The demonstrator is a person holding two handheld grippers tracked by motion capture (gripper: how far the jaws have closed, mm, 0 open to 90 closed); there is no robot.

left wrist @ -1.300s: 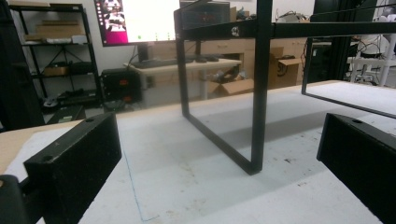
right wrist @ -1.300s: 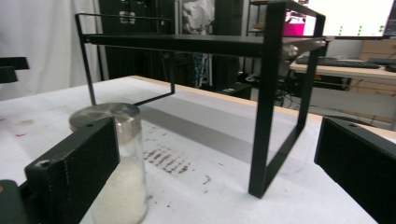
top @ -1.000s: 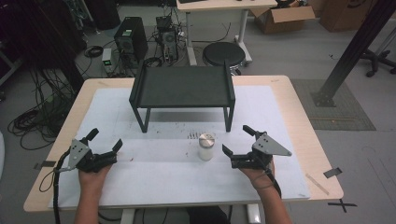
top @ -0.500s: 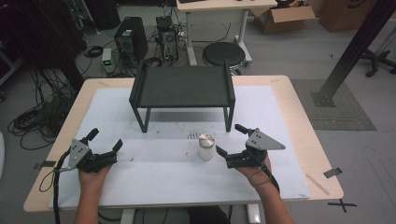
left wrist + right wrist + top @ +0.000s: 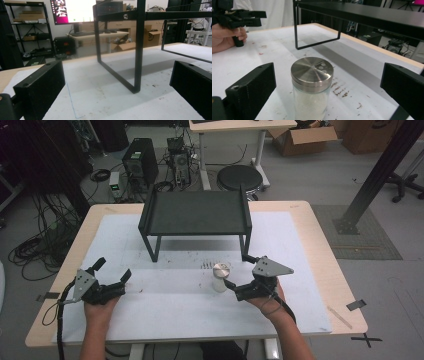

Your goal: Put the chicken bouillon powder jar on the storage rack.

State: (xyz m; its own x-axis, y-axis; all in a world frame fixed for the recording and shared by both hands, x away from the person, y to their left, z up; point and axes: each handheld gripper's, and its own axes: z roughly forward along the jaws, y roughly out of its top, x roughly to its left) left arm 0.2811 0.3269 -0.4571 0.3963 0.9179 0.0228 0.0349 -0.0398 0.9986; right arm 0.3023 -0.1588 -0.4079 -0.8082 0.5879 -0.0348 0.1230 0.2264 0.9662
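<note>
A glass shaker (image 5: 220,277) with a steel lid, filled with white grains, stands on the white mat in front of the black metal shelf (image 5: 195,214). In the right gripper view the shaker (image 5: 311,86) sits upright between the two wide-apart jaws, touching neither. My right gripper (image 5: 239,271) is open, just right of the shaker. My left gripper (image 5: 112,270) rests open near the mat's front left, holding nothing. The left gripper view looks at the shelf's front left leg (image 5: 138,47) between its open jaws.
The black shelf stands on thin legs at the middle back of the mat (image 5: 295,250). The left hand and its gripper (image 5: 235,18) appear far off in the right gripper view. Off the table are a stool (image 5: 239,178), computers and cables.
My right gripper has moved left toward the shaker, bringing its open jaws to either side of it. The left gripper has stayed in place.
</note>
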